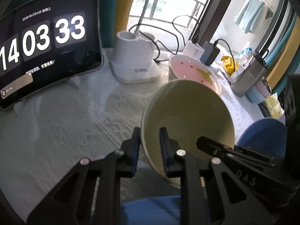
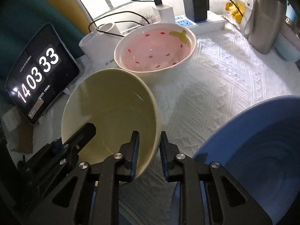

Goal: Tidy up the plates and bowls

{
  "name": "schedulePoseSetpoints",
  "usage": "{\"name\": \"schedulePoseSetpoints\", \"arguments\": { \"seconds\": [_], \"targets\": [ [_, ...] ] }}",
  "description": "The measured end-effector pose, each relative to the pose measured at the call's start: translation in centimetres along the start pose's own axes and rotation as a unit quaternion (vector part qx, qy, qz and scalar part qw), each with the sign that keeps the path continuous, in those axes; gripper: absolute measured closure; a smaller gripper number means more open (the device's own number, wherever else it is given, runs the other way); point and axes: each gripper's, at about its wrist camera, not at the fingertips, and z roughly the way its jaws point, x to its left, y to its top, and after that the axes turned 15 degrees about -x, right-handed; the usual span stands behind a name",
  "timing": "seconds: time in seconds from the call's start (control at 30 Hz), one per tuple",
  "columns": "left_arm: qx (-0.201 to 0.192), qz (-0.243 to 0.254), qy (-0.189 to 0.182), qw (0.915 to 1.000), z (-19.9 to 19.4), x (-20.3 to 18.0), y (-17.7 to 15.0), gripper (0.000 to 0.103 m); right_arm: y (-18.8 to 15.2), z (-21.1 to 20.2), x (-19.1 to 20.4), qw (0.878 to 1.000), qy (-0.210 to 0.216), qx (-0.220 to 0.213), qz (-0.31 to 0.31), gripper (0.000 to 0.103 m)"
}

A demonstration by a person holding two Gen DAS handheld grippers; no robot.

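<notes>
A white quilted cloth [image 2: 215,78] with a raised stitched pattern covers the table. On it stand a dark tablet [image 1: 46,46] showing a flip clock, propped at the left, a white plastic stand with a cup-shaped holder [image 1: 134,60] beside it, and a pink strawberry-patterned ceramic bowl [image 2: 155,50]. Behind the bowl lies a white power strip [image 2: 202,23] with chargers plugged in, and a silver metal flask [image 2: 266,16] stands at the right. A blue round plate [image 2: 262,150] sits near the front edge.

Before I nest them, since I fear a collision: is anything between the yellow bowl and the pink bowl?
Nothing visible: the yellow bowl, gripped at both rims, sits just before the pink bowl, with only cloth around.
</notes>
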Motion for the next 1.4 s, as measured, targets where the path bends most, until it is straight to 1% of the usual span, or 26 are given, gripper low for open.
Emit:
{"name": "schedulePoseSetpoints", "arguments": {
  "seconds": [0.33,0.83,1.1,1.4],
  "targets": [
    [-0.025,0.015,0.001,0.9996,-2.9,-1.6,0.7,0.083,0.8,-3.2,-0.6,1.000,0.014,-0.027,-0.004,0.083],
    [-0.059,0.032,0.004,0.9977,-7.9,-4.4,1.1,0.083,0.3,-8.7,-1.1,0.997,0.036,-0.061,-0.003,0.083],
    [-0.068,0.042,0.004,0.9968,-9.8,-6.4,0.9,0.083,0.1,-11.0,-2.1,0.996,0.044,-0.072,0.002,0.083],
    [-0.068,0.052,-0.002,0.9963,-10.7,-9.0,0.3,0.083,-0.2,-13.2,-4.3,0.996,0.046,-0.081,0.014,0.083]
  ]
}}
